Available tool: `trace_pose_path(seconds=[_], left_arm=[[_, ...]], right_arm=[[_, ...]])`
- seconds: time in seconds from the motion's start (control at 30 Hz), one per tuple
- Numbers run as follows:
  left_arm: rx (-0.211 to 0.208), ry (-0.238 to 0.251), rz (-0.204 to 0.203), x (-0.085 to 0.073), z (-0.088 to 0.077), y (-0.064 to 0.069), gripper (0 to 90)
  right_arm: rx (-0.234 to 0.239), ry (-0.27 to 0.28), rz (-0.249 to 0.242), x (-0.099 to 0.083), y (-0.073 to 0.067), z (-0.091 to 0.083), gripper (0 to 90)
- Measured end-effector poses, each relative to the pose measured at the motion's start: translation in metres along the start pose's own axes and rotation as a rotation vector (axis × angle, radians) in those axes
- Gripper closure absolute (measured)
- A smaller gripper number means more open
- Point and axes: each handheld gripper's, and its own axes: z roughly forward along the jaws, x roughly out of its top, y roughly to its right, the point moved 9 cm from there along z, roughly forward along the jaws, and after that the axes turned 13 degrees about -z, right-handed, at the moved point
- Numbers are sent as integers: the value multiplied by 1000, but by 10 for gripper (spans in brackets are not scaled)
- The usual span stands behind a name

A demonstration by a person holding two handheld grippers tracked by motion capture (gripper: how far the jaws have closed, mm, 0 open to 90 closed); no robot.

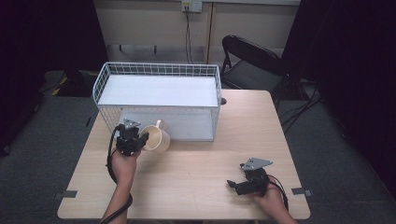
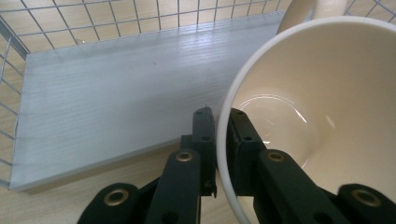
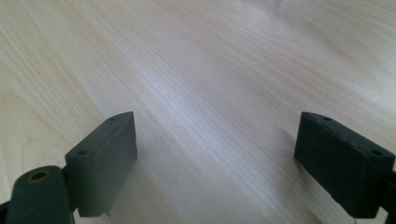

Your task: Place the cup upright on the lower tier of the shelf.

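Both jaws of my left gripper are pinched on the rim of the cream mug, one pad outside the wall, one inside. I hold the mug tipped on its side, left of centre in the high view, just before the white wire basket. Its handle is cut off at the top of the left gripper view, and I cannot tell whether it touches the mesh. My right gripper stands wide open, holding nothing, low over the bare wooden table at lower right.
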Motion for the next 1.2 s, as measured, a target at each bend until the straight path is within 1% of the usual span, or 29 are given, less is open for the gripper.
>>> trace_pose_path(seconds=[0.03,0.23,0.27,0.37,0.47,0.5,0.57,0.73,0.8,0.93,1.03,1.1,1.17,1.2], left_arm=[[8,4,0,1,1,0,835],[14,23,-13,4,5,1,836],[18,20,-4,4,5,1,836],[29,35,-10,5,9,1,836],[31,42,-12,6,11,2,835],[40,46,-8,6,12,1,836],[37,48,-12,7,14,1,835],[64,67,-16,9,17,-1,836],[70,87,-27,12,18,-2,836],[86,103,-24,15,20,-3,836],[99,100,-24,16,22,-4,836],[105,106,-32,17,23,-5,835],[114,106,-27,18,24,-6,835],[115,111,-36,19,24,-6,835]], right_arm=[[0,0,0,0,0,0,124],[0,0,0,0,0,0,124],[0,0,0,0,0,0,124],[0,0,0,0,0,0,124],[0,0,1,0,0,0,124],[0,0,1,0,0,0,124],[0,0,0,0,0,0,124],[0,0,0,0,0,0,124],[0,0,0,0,0,0,124],[0,0,0,0,0,0,124],[0,0,0,0,0,0,124],[0,0,0,0,0,0,124],[0,0,0,0,0,0,124],[0,0,0,0,0,0,124]])
